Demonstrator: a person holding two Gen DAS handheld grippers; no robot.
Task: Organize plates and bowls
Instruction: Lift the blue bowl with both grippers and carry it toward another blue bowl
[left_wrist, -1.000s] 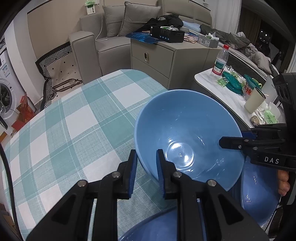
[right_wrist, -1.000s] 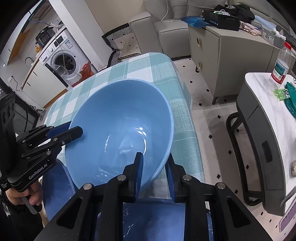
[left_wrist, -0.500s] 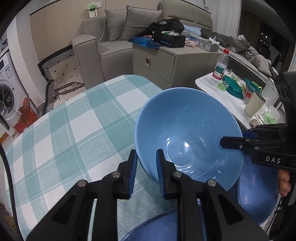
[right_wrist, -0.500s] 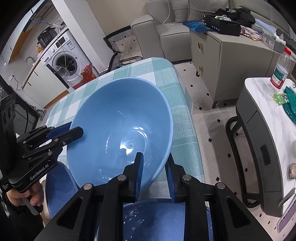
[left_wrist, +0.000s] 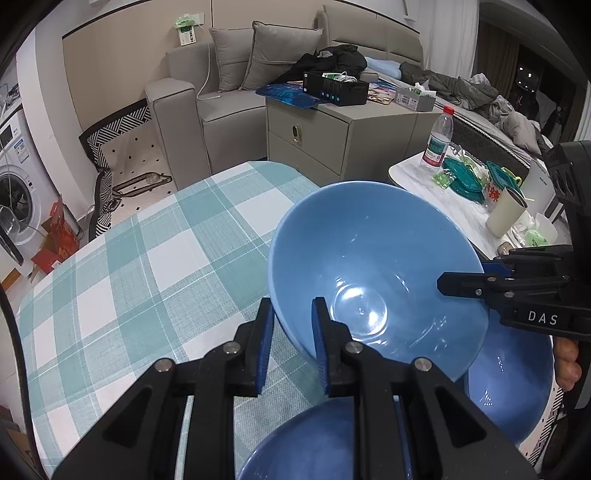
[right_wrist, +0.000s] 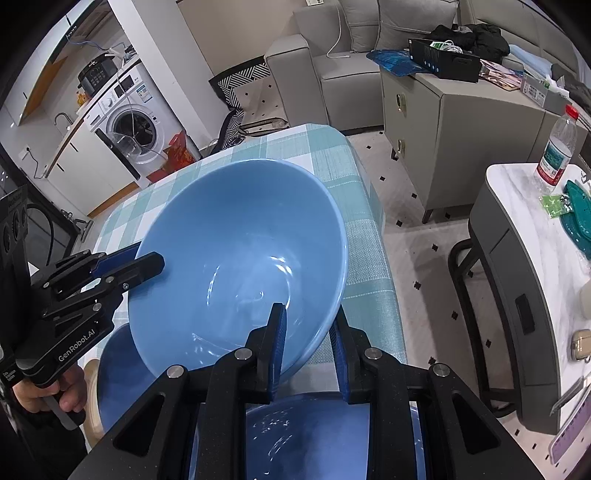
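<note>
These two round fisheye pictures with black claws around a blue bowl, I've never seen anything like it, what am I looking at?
No robot here: a person holds a black two-finger gripper in each hand, and each gripper carries a camera looking along its fingers. One picture comes from the left gripper, the other from the right gripper. Both are clamped on opposite rims of the same large light-blue glossy bowl, tilted above a table with a teal-and-white checked cloth. Two darker blue bowls sit below, one near the left gripper, one beside it. Behind are a grey sofa and a washing machine.
</note>
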